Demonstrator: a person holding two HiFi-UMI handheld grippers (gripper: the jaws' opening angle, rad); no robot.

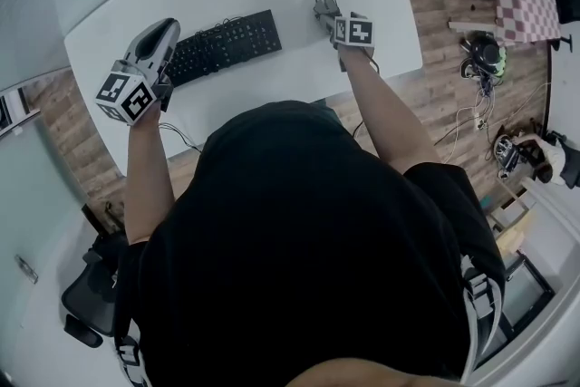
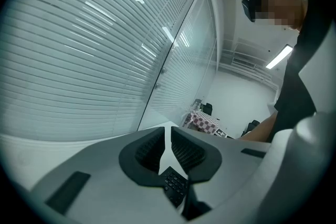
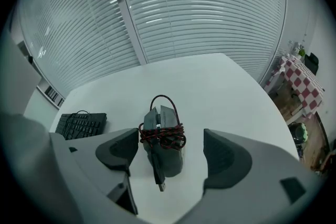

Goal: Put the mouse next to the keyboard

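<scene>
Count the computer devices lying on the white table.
2: a black keyboard left of centre, and a grey mouse wrapped in red cable, between the jaws of the open right gripper. The person's body may hide more.

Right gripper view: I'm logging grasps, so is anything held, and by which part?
Nothing held: the right gripper stands open around the dark, cable-wrapped mouse.

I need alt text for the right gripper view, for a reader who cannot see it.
The right gripper holds its jaws open on either side of a mouse with a red-and-black cable wound around it, on a white table. A black keyboard lies farther left, window blinds behind.
</scene>
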